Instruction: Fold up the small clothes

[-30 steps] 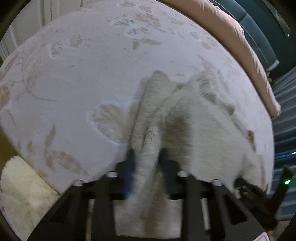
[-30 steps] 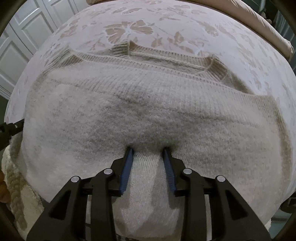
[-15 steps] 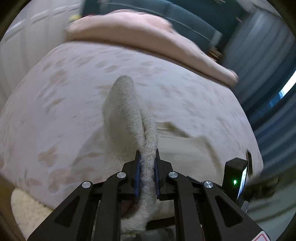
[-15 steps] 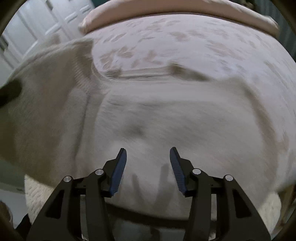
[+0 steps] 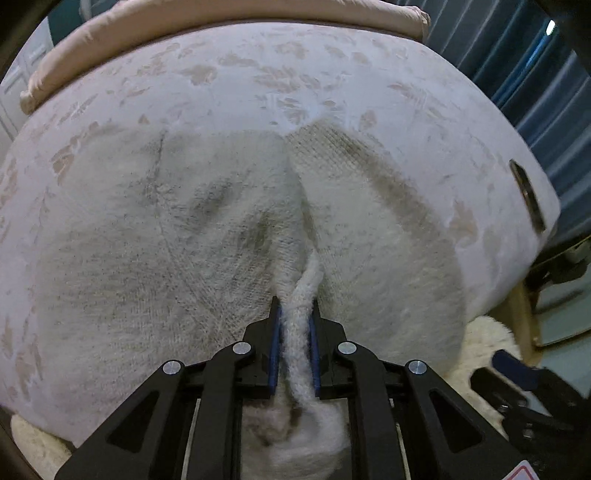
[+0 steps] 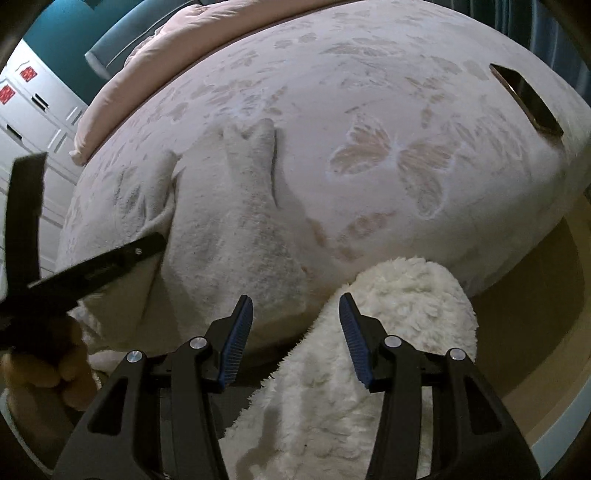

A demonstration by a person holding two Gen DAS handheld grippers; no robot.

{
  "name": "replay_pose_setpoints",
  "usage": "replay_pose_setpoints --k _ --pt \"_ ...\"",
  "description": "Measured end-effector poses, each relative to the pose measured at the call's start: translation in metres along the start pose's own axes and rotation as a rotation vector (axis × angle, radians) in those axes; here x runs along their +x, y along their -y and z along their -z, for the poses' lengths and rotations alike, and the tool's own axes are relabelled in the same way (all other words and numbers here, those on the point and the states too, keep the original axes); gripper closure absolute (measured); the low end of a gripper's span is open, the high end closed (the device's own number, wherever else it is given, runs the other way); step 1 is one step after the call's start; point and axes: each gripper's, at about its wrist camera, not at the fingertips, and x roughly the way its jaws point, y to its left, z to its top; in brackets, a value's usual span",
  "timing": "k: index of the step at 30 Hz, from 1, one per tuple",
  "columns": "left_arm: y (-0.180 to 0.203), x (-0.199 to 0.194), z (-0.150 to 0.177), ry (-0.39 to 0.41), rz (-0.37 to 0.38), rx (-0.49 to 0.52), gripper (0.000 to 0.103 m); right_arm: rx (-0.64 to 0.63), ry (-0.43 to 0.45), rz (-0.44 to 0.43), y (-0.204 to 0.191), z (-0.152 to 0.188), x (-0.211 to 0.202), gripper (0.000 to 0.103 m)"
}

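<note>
A cream knit sweater (image 5: 207,229) lies spread on the butterfly-print bed cover (image 5: 258,74). My left gripper (image 5: 294,314) is shut on a raised fold of the sweater at its near edge, with the jaws easing open slightly while the pads still press the knit. In the right wrist view the same sweater (image 6: 229,229) lies at the left, and the left gripper (image 6: 147,245) reaches onto it from the left, held by a hand (image 6: 44,369). My right gripper (image 6: 295,306) is open with nothing between its fingers, hovering off the bed's near edge beside the sweater.
A dark phone (image 6: 524,99) lies near the bed's right edge, also seen from the left wrist (image 5: 526,199). A pink duvet (image 5: 221,22) runs along the far side. A white fluffy rug (image 6: 388,332) lies below the right gripper. Blue curtains (image 5: 535,74) hang to the right.
The right gripper let go of the sweater, opened and drew back off the bed edge. The left gripper swung across with its fold, and the sweater now lies flatter on the bed.
</note>
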Motion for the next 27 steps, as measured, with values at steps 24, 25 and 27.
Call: replay_pose_setpoints --k 24,25,27 --pt "-0.162 -0.092 0.11 0.039 -0.071 -0.416 0.037 -0.158 -0.234 -0.292 -0.176 -0.035 0.084 0.081" --pt "-0.163 -0.095 0.108 0.053 -0.074 -0.417 0.037 -0.186 -0.198 -0.311 -0.183 -0.039 0.073 0.083" --pt "-0.164 -0.105 0.103 0.093 -0.073 -0.41 0.037 -0.23 -0.093 -0.413 -0.195 -0.054 0.034 0.084"
